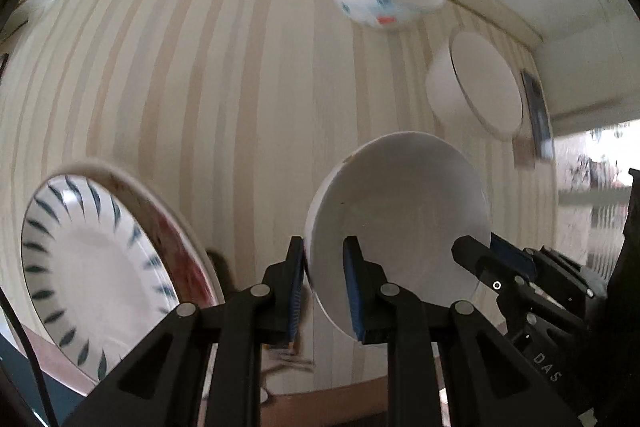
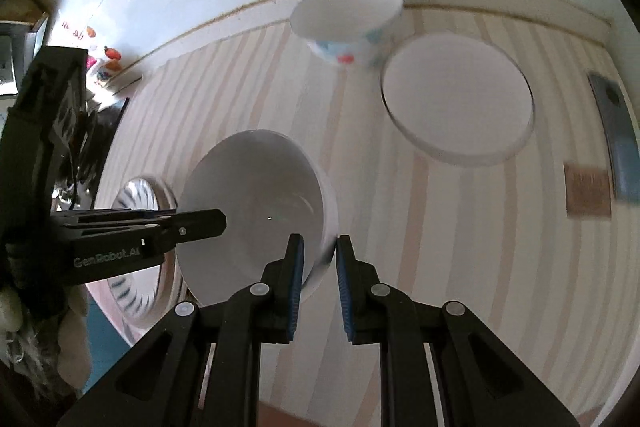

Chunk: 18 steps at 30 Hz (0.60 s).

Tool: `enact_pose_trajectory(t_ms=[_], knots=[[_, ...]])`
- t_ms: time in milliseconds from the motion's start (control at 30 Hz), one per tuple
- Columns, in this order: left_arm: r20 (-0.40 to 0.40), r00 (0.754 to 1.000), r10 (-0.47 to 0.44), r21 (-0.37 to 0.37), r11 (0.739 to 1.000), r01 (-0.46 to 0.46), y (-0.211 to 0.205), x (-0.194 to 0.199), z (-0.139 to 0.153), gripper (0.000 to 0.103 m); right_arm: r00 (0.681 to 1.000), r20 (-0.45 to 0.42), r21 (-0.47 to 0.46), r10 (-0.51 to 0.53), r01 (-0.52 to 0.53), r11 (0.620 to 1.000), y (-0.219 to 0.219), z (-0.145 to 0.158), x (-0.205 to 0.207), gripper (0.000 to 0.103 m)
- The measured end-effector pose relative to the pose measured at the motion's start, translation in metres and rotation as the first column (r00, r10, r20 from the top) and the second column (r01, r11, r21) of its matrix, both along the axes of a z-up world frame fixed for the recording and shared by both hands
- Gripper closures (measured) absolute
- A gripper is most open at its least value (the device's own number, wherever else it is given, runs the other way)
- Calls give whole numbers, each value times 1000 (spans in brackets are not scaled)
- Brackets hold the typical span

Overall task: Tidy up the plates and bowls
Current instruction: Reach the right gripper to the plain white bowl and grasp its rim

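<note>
1. The striped tabletop (image 1: 200, 87) is filling both views; I am seeing its near edge cut off behind the gripper frames.
2. The stack of plates (image 1: 92, 267), a blue-leaf plate lying on a red-patterned one, is sitting at the table's left; in the right wrist view my left tool is hiding most of it.
3. The plain white bowl (image 1: 400, 211) is standing between both tools, near the table's front edge. The left gripper (image 1: 323, 287) is clamping its left rim, one pad inside and one outside.
4. The right gripper (image 2: 319, 291) is straddling the opposite rim; blur is stopping me from telling whether its pads are pressing the wall.
5. The white round container (image 2: 458, 99) is sitting well behind, its contents hard to make out.
6. The dotted bowl (image 2: 348, 23), motion-smeared, is standing beside it at the far edge.
</note>
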<state>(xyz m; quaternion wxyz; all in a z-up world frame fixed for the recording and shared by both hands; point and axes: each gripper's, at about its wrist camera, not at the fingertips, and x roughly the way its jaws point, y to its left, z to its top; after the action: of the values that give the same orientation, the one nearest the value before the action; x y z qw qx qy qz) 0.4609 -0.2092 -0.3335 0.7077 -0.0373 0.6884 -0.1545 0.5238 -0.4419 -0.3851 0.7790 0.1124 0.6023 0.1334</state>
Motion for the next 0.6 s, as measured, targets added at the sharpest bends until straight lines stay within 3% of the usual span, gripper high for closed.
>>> enact_pose_trajectory(t_ms=[233,600], knots=[[-36,999,-17,15,1000,17,-8,-25,-20,86,998,-49,19,-36,37,999,-3,-22,-38,85],[-22,999,-30,41,999,31,-36,-15,-30,86,996,-66,11,-56,57,998,-4,-34,-55,85]])
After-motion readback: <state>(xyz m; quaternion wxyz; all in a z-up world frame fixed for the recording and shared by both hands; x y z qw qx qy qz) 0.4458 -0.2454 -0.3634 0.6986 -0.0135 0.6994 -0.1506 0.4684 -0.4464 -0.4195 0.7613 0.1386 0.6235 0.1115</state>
